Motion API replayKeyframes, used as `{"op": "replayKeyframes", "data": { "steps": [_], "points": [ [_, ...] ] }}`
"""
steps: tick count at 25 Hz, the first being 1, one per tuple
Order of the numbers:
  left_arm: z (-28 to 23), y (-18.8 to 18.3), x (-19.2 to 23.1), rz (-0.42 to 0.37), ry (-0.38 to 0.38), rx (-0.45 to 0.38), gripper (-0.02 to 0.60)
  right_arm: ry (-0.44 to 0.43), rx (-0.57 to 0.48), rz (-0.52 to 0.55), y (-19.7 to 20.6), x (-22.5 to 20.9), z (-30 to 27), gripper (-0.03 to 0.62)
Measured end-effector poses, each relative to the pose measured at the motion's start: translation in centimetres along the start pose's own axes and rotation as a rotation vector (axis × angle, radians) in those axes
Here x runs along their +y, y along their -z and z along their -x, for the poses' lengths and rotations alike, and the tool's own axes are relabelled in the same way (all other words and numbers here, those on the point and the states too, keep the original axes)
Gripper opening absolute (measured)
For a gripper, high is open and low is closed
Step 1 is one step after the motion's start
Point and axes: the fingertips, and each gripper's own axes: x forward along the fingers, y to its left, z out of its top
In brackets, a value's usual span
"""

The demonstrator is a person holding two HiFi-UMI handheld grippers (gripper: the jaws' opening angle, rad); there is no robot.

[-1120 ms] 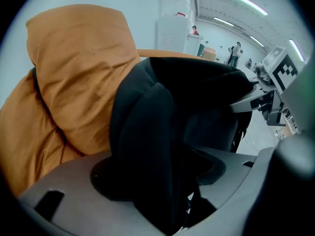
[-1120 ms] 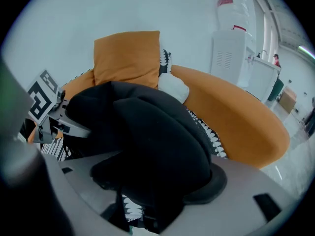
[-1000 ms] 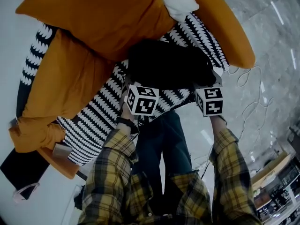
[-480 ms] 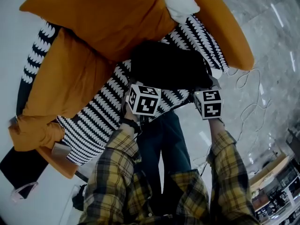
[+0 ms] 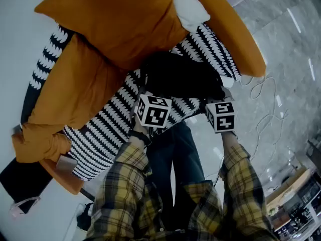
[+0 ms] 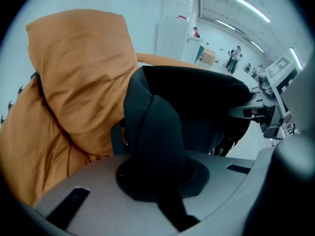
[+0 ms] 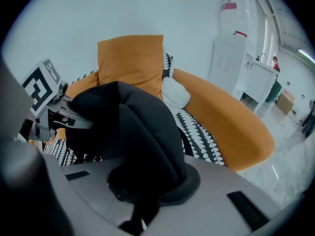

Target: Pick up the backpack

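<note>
The black backpack (image 5: 180, 74) lies on a black-and-white patterned cover (image 5: 108, 127) over an orange lounge chair (image 5: 235, 39). Both grippers sit at its near edge, their marker cubes to its left (image 5: 153, 111) and right (image 5: 221, 116). In the left gripper view a thick fold of the backpack (image 6: 162, 132) runs down between the jaws of my left gripper (image 6: 157, 176), which have just been closing and now pinch it. In the right gripper view my right gripper (image 7: 147, 181) has likewise just closed on another black fold (image 7: 147, 141).
Big orange cushions (image 5: 110, 19) lean behind and left of the backpack, with a white pillow (image 5: 188, 6) above. A white cable (image 5: 266, 119) loops over the marble floor at right. The person's legs (image 5: 173, 159) stand against the chair's front. A water dispenser (image 7: 231, 48) stands behind.
The right gripper has crept slightly toward the backpack. The left gripper has stayed put. The backpack has not moved, and the view has shifted a little.
</note>
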Motion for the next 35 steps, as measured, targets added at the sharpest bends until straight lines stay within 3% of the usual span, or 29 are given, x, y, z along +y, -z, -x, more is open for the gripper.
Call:
{"op": "replayKeyframes", "data": {
  "steps": [7,18,35],
  "points": [
    [6.2,-2.9,0.1,0.011,-0.013,-0.021,0.035,-0.013,-0.030,0.006,-3.7,0.9,5.1,0.029],
    [12.3,-2.7,-0.5,0.023,-0.022,-0.053,0.035,-0.029,-0.068,0.003,-4.4,3.2,9.8,0.029],
    [26.3,-6.9,-1.3,0.074,-0.059,-0.217,0.035,-0.046,-0.205,0.067,-11.8,5.5,22.5,0.029]
  ]
}}
